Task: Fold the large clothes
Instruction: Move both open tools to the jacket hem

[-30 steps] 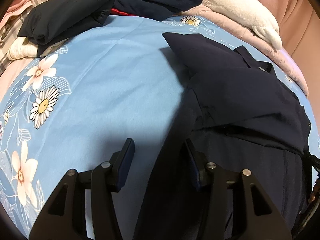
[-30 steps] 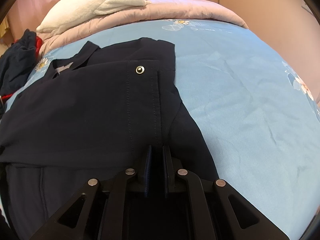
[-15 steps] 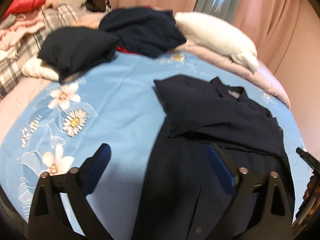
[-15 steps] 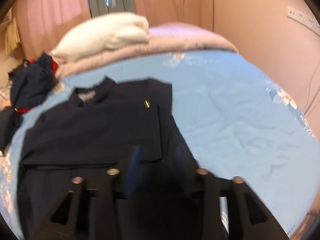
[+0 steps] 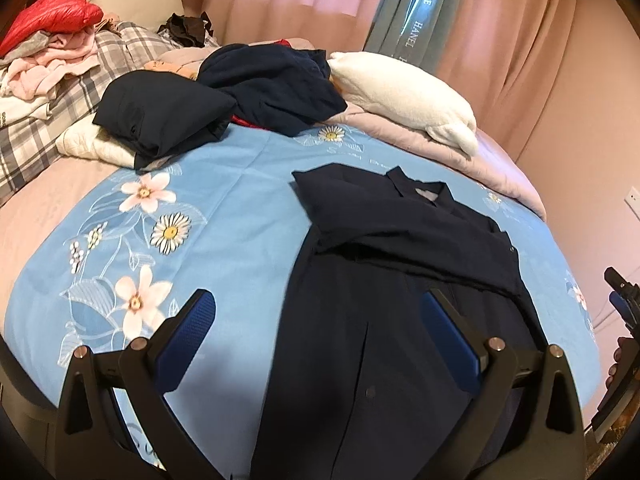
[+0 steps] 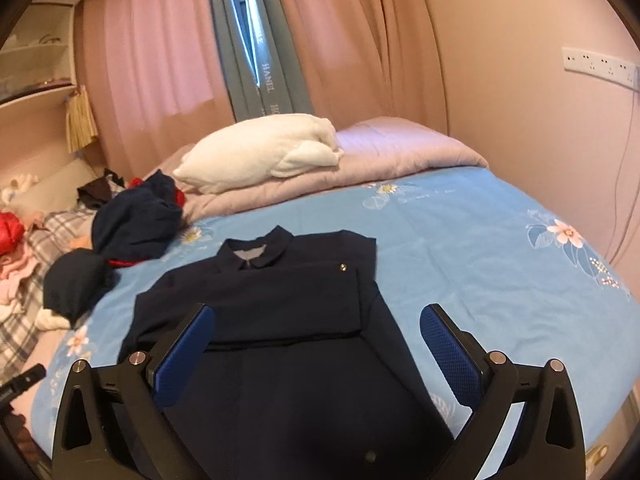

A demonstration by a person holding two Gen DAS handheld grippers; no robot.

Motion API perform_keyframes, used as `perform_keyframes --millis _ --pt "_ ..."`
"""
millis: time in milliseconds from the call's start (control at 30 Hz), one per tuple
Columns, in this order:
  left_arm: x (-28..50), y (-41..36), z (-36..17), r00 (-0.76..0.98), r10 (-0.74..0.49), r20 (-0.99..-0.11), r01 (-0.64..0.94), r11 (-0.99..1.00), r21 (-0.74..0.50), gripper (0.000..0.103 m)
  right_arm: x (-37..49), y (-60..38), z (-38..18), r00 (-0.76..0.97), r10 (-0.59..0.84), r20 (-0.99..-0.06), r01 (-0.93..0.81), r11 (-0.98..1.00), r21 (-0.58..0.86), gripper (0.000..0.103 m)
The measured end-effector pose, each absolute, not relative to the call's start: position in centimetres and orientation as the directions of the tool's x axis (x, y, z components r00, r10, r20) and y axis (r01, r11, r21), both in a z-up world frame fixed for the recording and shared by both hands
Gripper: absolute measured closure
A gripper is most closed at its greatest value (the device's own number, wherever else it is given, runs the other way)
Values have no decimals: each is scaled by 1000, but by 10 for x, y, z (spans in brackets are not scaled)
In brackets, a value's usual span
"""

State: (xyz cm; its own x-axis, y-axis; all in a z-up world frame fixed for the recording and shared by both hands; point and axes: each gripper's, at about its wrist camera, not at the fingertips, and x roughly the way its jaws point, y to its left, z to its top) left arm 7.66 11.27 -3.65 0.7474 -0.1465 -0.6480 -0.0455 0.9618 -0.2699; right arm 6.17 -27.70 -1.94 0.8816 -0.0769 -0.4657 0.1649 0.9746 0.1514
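At the far left of the left wrist view a heap of pink and red laundry (image 5: 48, 44) lies on a plaid blanket (image 5: 80, 92); beside it a folded dark garment (image 5: 160, 118) sits on the edge of the blue floral bedsheet (image 5: 240, 220), with a crumpled navy pile (image 5: 276, 88) just behind it; a white pillow (image 5: 408, 96) rests on the pale quilt (image 5: 500, 168) further right. The left tool (image 5: 320, 332) stands wide apart, its jaws having just spread, nothing pinched between the blue pads (image 5: 188, 336); its left finger hangs over bare sheet, its right over cloth. The navy shirt (image 5: 400, 280) lies flat on the bed, collar toward the pillow, both sleeves folded across the chest, the lower body running toward the camera. The right tool (image 6: 316, 344) hovers above the shirt's lower half, jaws likewise just opened wide and gripping nothing; the sheet to its right is bare; pink curtains (image 6: 360, 40) hang behind.
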Motion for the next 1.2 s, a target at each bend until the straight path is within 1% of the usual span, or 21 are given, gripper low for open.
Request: perform_keyframes --millis 133,400,600,767,900,1200 --pt "60 112 -42 741 -138 -658 -45 966 -253 0 45 -272 -20 886 -58 -461 141 979 148 1" --pt "36 118 -59 726 -141 -673 -52 965 -257 0 21 -264 -25 889 -68 -453 140 982 127 1" --pt "24 116 -67 713 -140 -687 -35 971 -235 1 1 -265 -32 895 -69 -441 152 976 155 1" --pt "19 113 -80 681 -148 -717 -16 976 -217 1 -8 -269 -50 870 -69 -488 170 972 164 1" --pt "17 111 -94 651 -141 -746 -16 980 -200 1 -13 -277 -65 836 -110 -537 218 966 140 1" --pt "11 113 -122 577 -128 -807 -39 982 -185 1 -34 -291 -95 768 -136 -626 275 953 130 1"
